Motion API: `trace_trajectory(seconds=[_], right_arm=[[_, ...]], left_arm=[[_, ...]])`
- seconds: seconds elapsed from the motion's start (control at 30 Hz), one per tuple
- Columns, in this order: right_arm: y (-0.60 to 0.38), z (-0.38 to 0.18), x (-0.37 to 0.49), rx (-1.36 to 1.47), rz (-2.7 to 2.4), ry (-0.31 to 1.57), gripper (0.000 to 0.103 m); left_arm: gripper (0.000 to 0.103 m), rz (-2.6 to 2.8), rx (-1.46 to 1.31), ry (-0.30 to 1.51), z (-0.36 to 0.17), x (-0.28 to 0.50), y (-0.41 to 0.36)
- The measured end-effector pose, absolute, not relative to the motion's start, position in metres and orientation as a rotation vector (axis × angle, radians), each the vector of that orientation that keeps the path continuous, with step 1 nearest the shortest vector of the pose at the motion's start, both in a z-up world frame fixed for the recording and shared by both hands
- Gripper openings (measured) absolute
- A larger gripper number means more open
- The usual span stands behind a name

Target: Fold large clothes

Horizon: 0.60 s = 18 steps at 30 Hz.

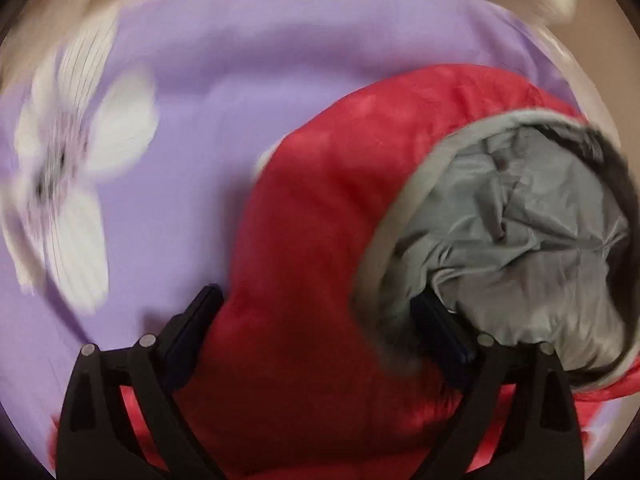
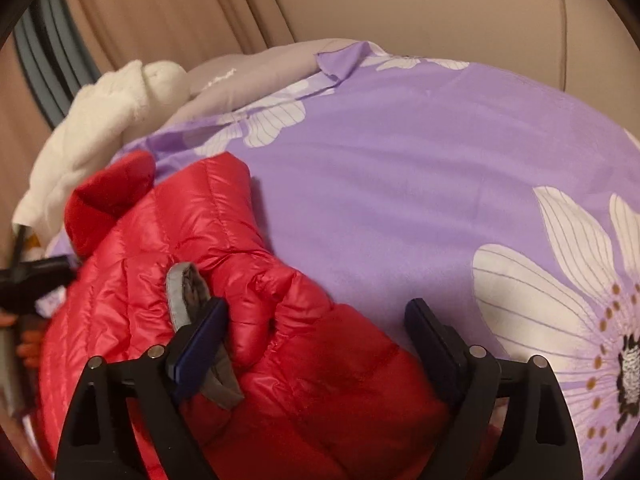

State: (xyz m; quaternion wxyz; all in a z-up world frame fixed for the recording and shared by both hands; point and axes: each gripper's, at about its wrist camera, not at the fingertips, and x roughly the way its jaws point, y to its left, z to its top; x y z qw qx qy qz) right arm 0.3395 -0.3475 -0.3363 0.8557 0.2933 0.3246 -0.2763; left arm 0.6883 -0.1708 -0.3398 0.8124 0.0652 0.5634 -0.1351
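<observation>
Looking along my left hand-held gripper (image 1: pixel 320 320), I see its two fingers spread wide, with the red puffy jacket (image 1: pixel 320 248) bulging up between them. The cloth fills the gap, but the pads do not press it, so I count this hand-held gripper as spread and not pinching. Just right of the right finger, the grey lining (image 1: pixel 520 240) of the jacket shows through a round opening with a pale grey edge; I cannot tell whether it is the hood or the collar. This view is blurred.

My right hand-held gripper (image 2: pixel 316 340) is also spread apart. Its left finger (image 2: pixel 200 344) lies against a grey trim strip (image 2: pixel 180 292) of the jacket, and its right finger stands over the bare sheet, apart from the cloth. The jacket lies crumpled on the bed, at the lower left of this view.

Under the jacket is a purple sheet (image 2: pixel 400 184) with large white flowers (image 2: pixel 560 300). Farther back, at the edge of the bed, a white fluffy cloth (image 2: pixel 104 120) lies in a heap beside a grey pillow (image 2: pixel 256 76). Behind them stands a beige padded headboard (image 2: pixel 400 0).
</observation>
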Motion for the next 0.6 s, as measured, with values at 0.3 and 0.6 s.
trace_trajectory(seconds=[0.3, 0.6], right_arm=[[-0.345, -0.339, 0.336, 0.635, -0.562, 0.656, 0.093], [-0.346, -0.34, 0.335, 0.651, -0.535, 0.642, 0.099]], left_arm=[[0.014, -0.274, 0.215, 1.024, -0.318, 0.667, -0.182], [0.013, -0.339, 0.023, 0.852, -0.258, 0.612, -0.138]])
